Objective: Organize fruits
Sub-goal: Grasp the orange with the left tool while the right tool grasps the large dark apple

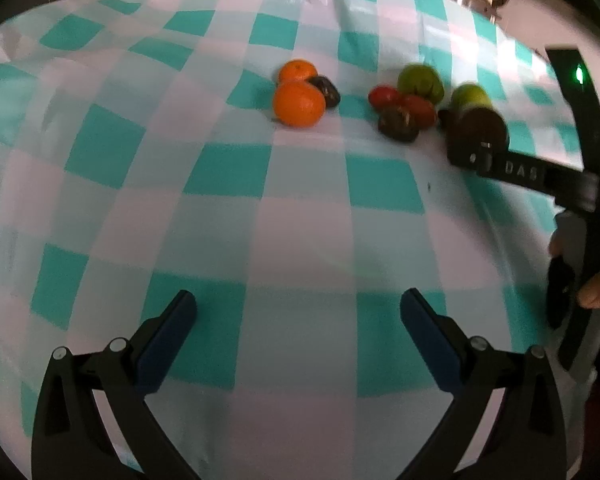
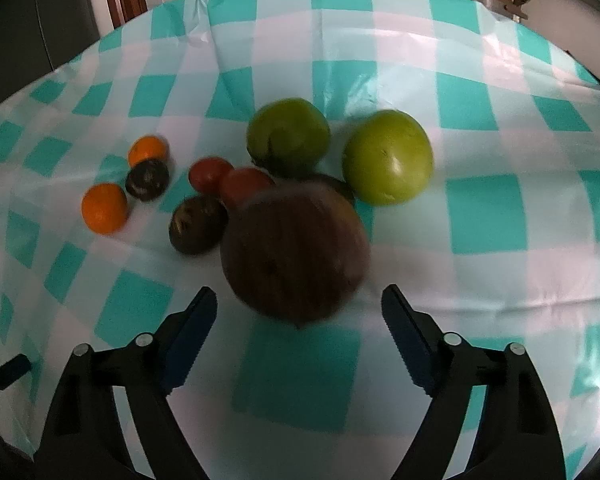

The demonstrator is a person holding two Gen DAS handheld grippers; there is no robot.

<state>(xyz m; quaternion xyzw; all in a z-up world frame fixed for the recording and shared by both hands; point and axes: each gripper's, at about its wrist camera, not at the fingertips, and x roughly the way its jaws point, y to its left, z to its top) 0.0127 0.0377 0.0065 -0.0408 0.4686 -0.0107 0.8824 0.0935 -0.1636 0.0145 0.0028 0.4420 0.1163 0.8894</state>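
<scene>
The right gripper [image 2: 298, 320], jaws open, lines up on the brown fruit [image 2: 296, 252] near the apples [image 2: 388, 156], presumably to grab it; the left gripper [image 1: 298, 336] waits open.

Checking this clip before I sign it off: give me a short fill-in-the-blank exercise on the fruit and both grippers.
1. The two oranges lie on a checked ____ and white tablecloth.
2. The number of large green fruits is ____.
3. The big dark brown fruit sits just ahead of the ____ gripper, whose pads are clear of it.
4. The left gripper has ____ between its fingers.

Missing words: teal; two; right; nothing
</scene>
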